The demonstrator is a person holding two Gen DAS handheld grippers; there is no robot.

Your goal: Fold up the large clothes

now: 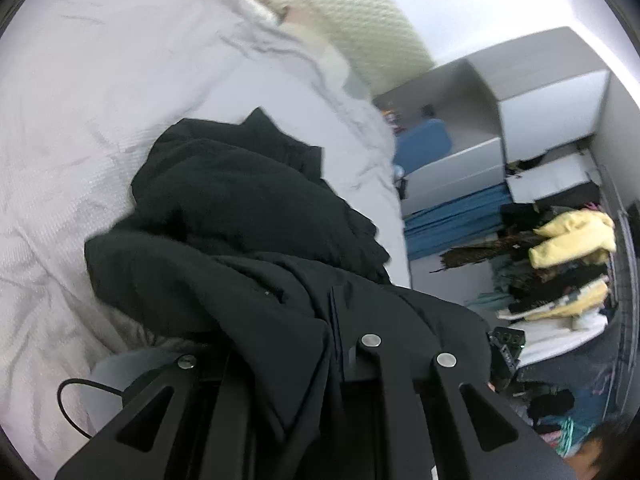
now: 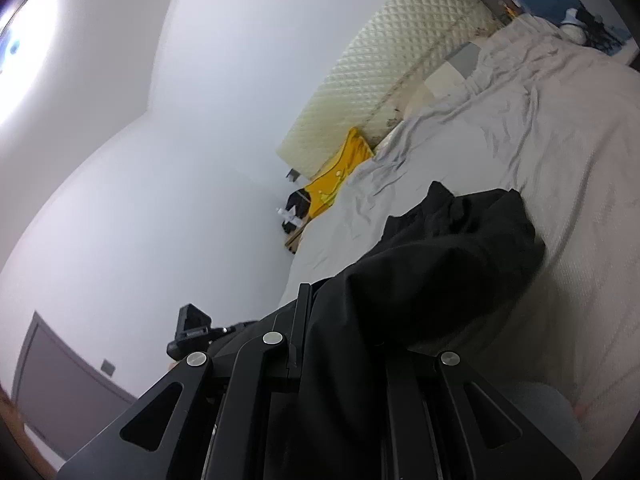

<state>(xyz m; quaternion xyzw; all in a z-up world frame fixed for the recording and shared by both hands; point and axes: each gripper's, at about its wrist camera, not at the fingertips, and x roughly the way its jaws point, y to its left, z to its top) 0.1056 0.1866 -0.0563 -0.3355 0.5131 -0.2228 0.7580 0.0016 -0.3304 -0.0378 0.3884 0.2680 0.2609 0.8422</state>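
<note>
I see a big bed [image 1: 100, 120] with a gray sheet all wrinkled. A black coat [image 1: 240, 208] lies bunched on it and runs back to both my tools. My left gripper [image 1: 304, 320] has cloth draped over its fingers, so I cannot tell how far it is open. My right gripper [image 2: 340, 320] is also buried in black cloth, and I cannot tell there either. A yellow shirt [image 2: 340, 176] sits at the far end of the bed.
</note>
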